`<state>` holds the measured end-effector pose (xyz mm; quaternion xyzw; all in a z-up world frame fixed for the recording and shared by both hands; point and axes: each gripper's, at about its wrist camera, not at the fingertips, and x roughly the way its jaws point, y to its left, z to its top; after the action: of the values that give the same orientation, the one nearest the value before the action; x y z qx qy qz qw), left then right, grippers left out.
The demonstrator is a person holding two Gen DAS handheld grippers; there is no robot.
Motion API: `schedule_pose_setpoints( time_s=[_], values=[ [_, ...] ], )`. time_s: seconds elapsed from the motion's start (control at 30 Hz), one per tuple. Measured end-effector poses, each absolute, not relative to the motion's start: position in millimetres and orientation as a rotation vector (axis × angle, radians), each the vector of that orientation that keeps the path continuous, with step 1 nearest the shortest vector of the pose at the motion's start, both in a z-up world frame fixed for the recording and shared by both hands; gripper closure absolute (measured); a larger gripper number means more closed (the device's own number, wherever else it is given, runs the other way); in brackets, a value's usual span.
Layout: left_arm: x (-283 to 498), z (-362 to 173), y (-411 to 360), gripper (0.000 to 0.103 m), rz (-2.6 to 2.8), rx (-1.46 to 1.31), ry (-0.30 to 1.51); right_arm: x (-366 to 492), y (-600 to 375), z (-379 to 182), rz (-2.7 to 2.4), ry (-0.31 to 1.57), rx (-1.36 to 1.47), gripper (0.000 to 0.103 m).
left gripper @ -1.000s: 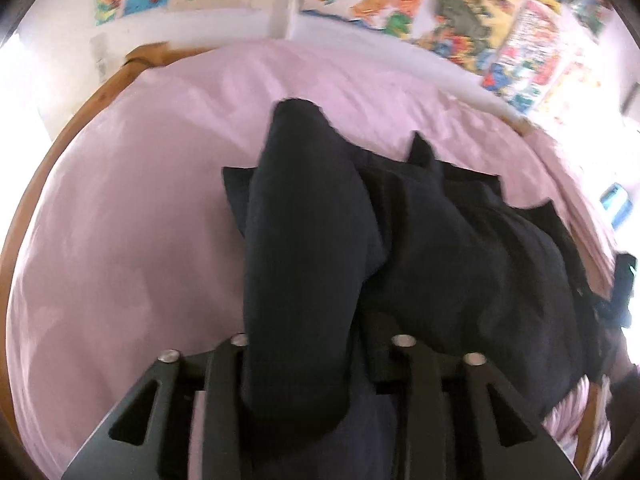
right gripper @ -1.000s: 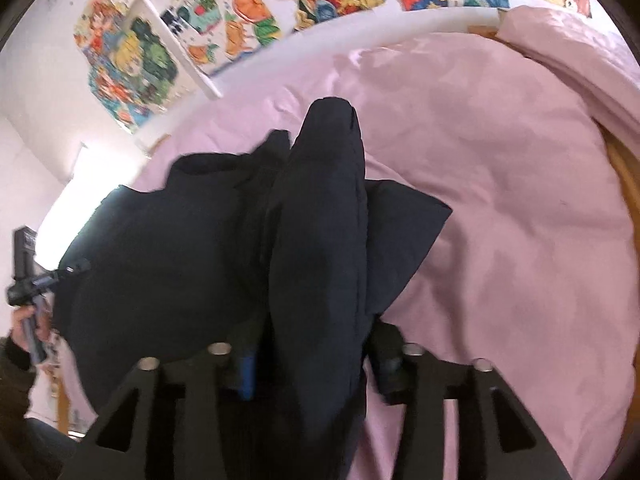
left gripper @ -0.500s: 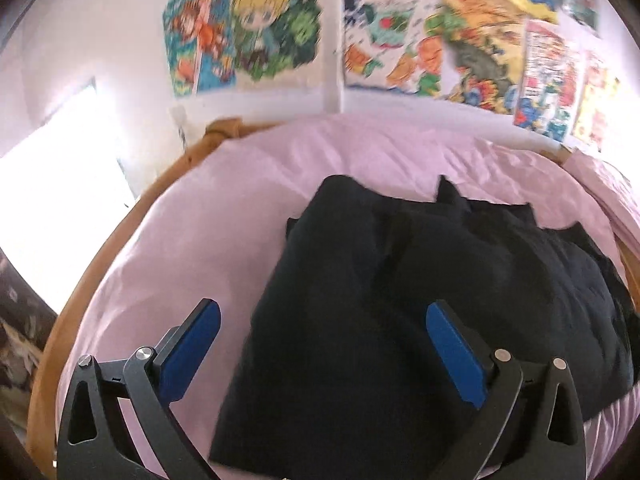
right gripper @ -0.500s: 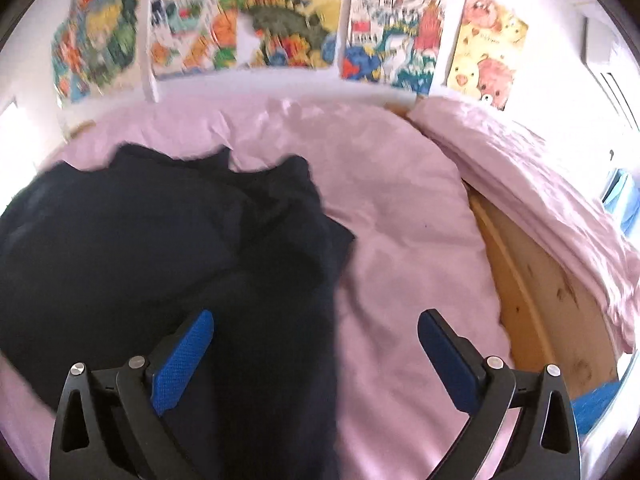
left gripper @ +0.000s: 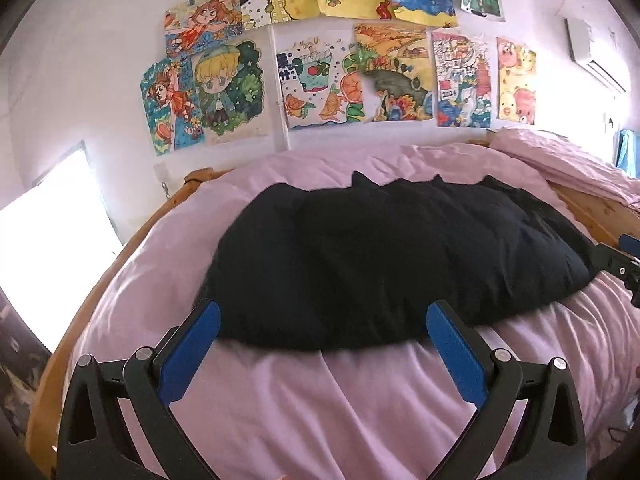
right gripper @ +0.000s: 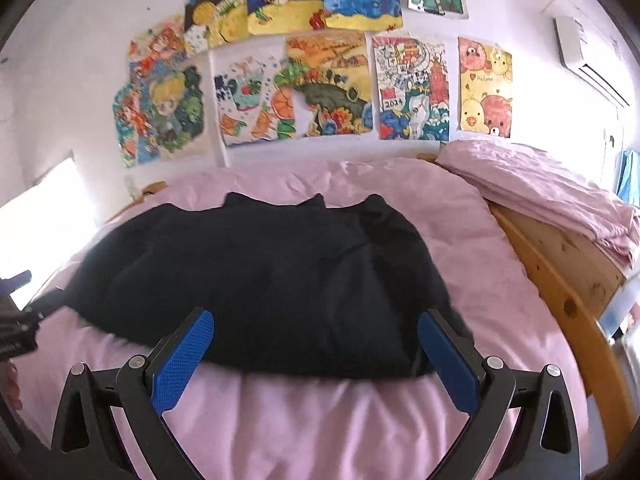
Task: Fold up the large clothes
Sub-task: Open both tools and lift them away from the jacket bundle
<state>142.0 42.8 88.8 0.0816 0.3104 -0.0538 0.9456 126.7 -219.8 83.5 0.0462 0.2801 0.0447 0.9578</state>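
A large black garment (left gripper: pixel 380 256) (right gripper: pixel 264 280) lies folded in a wide band across the pink bed sheet (left gripper: pixel 340 408) (right gripper: pixel 312 420). My left gripper (left gripper: pixel 322 322) stands open over the sheet, just short of the garment's near edge, nothing between its blue pads (left gripper: pixel 188 354). My right gripper (right gripper: pixel 314 330) is open too, its fingertips over the same near edge, with nothing held. The right gripper's body (left gripper: pixel 618 258) shows at the right border of the left wrist view; the left one's body (right gripper: pixel 16 320) shows at the left border of the right wrist view.
A wooden bed frame (right gripper: pixel 560 288) (left gripper: pixel 132 240) runs round the mattress. A folded pink quilt (right gripper: pixel 540 192) lies at the right. Coloured drawings (left gripper: pixel 352 72) cover the wall behind. A bright window (left gripper: pixel 52 232) is at the left.
Both grippers let go of the black cloth, opened wide and drew back from it. The garment dropped flat onto the sheet.
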Motion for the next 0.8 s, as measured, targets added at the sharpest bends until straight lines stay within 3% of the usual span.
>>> schedule_pose_setpoints(
  time_s=[0.33,0.8],
  values=[
    [92.4,83.2,42.6,0.002,-0.132,0.166,0.555,67.9,-203.7,82.1,0.059,0.49,0.075,0.0],
    [59.0,64.5,59.9,0.002,-0.101,0.086,0.529,48.4,-173.8,61.3,0.147,0.508,0.046,0.0]
  ],
)
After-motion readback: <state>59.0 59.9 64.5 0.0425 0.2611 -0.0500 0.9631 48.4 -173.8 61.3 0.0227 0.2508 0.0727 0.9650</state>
